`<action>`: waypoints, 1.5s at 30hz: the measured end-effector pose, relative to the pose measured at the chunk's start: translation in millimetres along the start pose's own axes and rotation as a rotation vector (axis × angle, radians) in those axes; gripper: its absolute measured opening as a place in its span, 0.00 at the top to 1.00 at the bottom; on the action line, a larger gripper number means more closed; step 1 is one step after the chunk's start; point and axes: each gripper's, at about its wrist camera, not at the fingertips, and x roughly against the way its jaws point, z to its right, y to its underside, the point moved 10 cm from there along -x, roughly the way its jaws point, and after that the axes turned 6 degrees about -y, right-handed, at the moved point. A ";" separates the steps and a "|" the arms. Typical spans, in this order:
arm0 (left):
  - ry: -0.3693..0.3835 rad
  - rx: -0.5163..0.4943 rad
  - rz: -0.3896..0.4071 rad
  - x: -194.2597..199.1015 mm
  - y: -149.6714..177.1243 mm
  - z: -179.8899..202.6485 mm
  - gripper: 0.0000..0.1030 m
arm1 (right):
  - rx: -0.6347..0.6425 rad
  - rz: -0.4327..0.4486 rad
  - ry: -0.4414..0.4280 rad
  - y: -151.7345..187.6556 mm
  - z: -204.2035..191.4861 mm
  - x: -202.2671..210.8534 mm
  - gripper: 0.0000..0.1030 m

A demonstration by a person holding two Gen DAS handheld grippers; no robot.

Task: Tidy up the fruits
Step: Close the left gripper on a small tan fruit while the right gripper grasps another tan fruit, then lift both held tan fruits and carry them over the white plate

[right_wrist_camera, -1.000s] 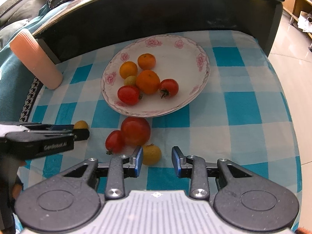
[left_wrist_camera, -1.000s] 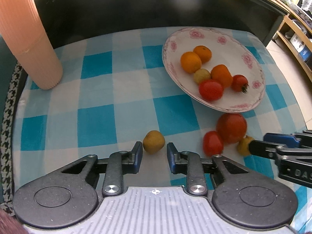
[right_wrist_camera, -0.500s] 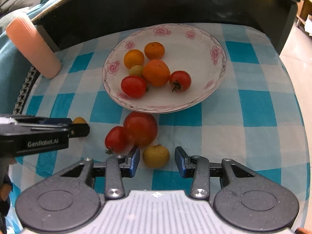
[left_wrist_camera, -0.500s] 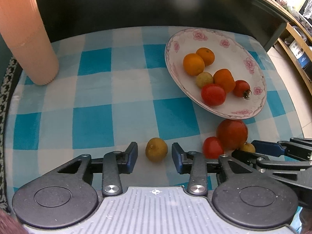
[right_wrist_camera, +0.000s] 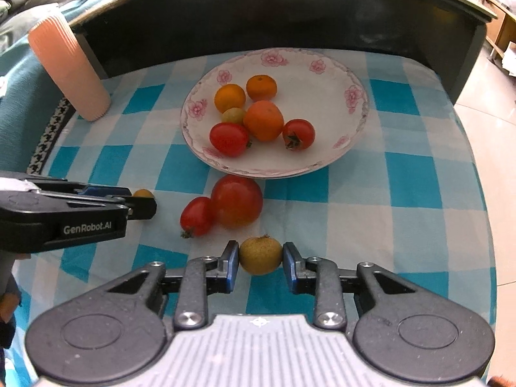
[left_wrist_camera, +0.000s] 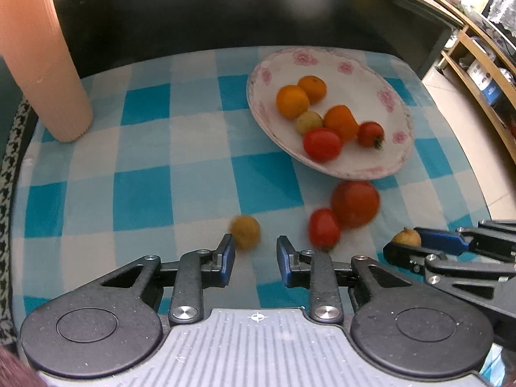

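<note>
A floral white plate (right_wrist_camera: pixel 322 74) (left_wrist_camera: pixel 354 74) on the blue checked cloth holds several oranges and tomatoes. My right gripper (right_wrist_camera: pixel 261 258) is closed on a small yellow-brown fruit (right_wrist_camera: pixel 260 255), both pads touching it; it also shows in the left wrist view (left_wrist_camera: pixel 407 238). My left gripper (left_wrist_camera: pixel 253 251) is open with another yellow-brown fruit (left_wrist_camera: pixel 245 232) (right_wrist_camera: pixel 143 193) against its left pad. A big red tomato (right_wrist_camera: pixel 237 201) (left_wrist_camera: pixel 354 204) and a small one (right_wrist_camera: pixel 196 216) (left_wrist_camera: pixel 324 228) lie on the cloth in front of the plate.
A ribbed pink cup (left_wrist_camera: pixel 42 61) (right_wrist_camera: pixel 71 67) stands at the far left of the cloth. A dark raised wall (right_wrist_camera: pixel 274 16) runs behind the plate. The cloth's right edge drops to a tiled floor (right_wrist_camera: pixel 496 103). Wooden shelves (left_wrist_camera: pixel 477 54) stand far right.
My right gripper has advanced around the small yellow-brown fruit and closed on it. My left gripper has shifted, so its fruit now sits against the left pad, blurred by motion.
</note>
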 end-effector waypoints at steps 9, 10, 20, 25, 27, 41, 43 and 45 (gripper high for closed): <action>-0.005 0.045 0.038 4.8 -9.9 -9.3 0.42 | -0.015 0.018 -0.029 19.1 -8.1 23.1 0.58; -0.016 0.038 0.042 2.3 -12.3 -9.5 0.42 | -0.017 0.020 -0.033 19.8 -9.5 24.6 0.58; -0.052 0.021 -0.004 -25.1 -11.8 -4.3 0.45 | -0.024 0.000 -0.068 16.0 -15.1 14.4 0.58; -0.073 -0.010 0.007 -21.3 -9.9 -0.8 0.70 | -0.026 0.003 -0.071 13.3 -13.3 14.8 0.58; -0.061 -0.012 0.006 -18.9 -8.5 1.6 0.70 | -0.024 0.007 -0.067 12.9 -12.3 15.4 0.58; -0.029 -0.013 0.051 12.3 -9.4 3.1 0.70 | -0.032 0.072 -0.057 -7.2 -11.1 29.5 0.58; -0.020 -0.016 0.061 15.2 -15.9 5.6 0.70 | -0.034 0.082 -0.049 -14.1 -10.0 29.4 0.58; -0.010 -0.010 0.070 17.2 -24.1 8.5 0.70 | -0.036 0.094 -0.043 -21.0 -8.1 29.6 0.58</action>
